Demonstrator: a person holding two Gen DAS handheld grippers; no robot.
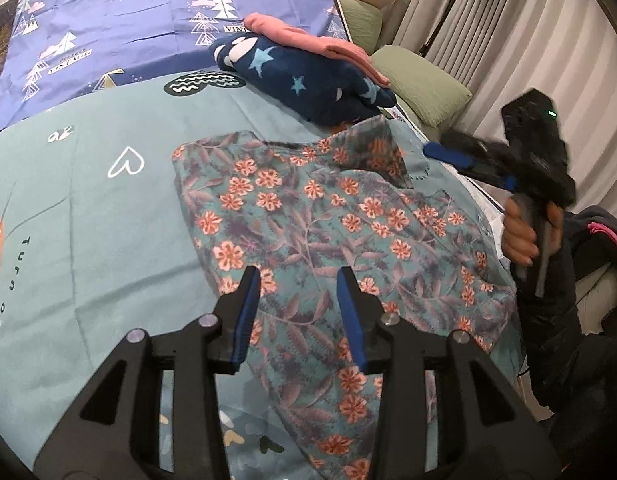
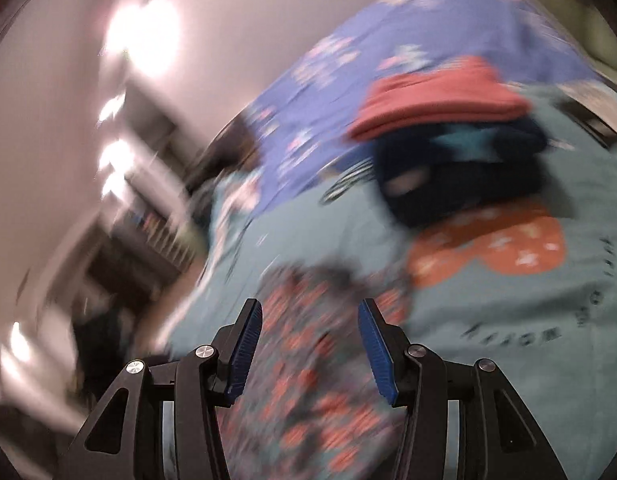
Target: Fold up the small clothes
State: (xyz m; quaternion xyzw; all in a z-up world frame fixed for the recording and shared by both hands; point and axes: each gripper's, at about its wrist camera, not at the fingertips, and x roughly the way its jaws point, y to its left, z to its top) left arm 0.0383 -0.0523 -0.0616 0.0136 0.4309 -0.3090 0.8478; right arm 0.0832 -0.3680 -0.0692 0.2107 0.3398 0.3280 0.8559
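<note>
Your left gripper (image 1: 298, 276) hovers, fingers spread, over the floral garment (image 1: 328, 220) lying on the bed (image 1: 88, 208). Your right gripper (image 2: 310, 312) is spread too, empty. The purple sheet (image 1: 148, 20) reads "VINTAGE".

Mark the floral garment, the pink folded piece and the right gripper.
floral garment (image 1: 308, 216), left wrist view, middle of the cloth
pink folded piece (image 1: 304, 40), left wrist view, top face
right gripper (image 1: 448, 156), left wrist view, blue finger pads
</note>
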